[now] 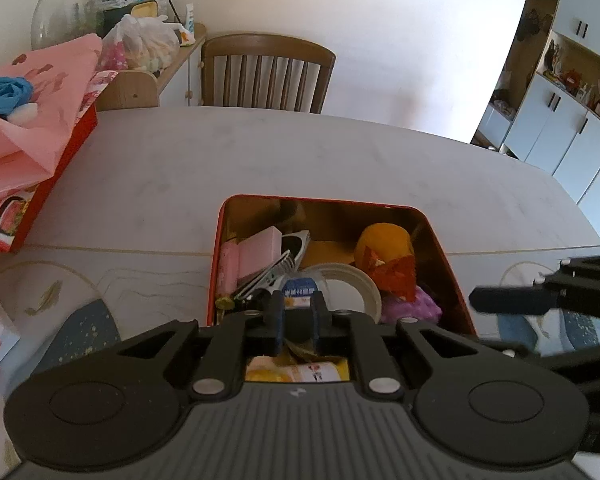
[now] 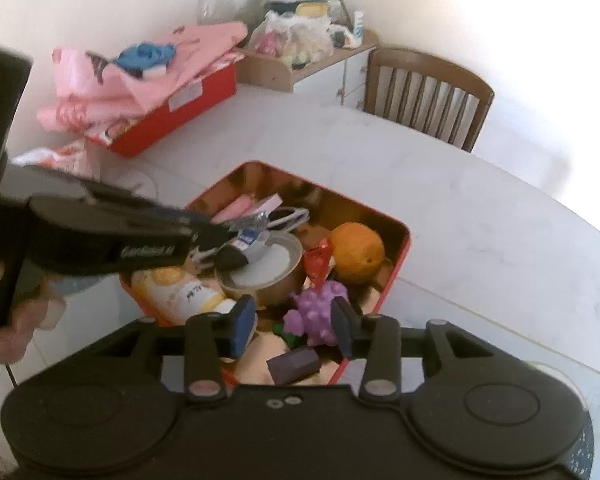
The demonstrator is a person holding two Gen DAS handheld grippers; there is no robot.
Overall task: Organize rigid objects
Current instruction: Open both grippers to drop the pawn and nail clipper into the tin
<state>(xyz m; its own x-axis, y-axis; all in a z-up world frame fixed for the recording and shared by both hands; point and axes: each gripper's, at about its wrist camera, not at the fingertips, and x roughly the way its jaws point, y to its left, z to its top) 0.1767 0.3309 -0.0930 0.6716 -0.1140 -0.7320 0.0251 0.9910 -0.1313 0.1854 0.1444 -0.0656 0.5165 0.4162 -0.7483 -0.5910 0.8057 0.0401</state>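
Nearest, the right hand-held gripper [image 2: 294, 326] hangs over the near end of the red tin [image 2: 404, 258] with its jaws partly spread and nothing between the pads, a purple toy [image 2: 320, 314] lying below them. The left hand-held gripper [image 1: 299, 314] is pinched narrow on a small blue-and-white tube [image 2: 252, 246], apparently so it can be set among the contents. Beyond, the tin sits mid-surface [image 1: 260, 152] already crowded with a tape roll [image 1: 350, 284], an orange [image 2: 358, 252] and a pink pad [image 1: 260, 250], so free room looks scarce.
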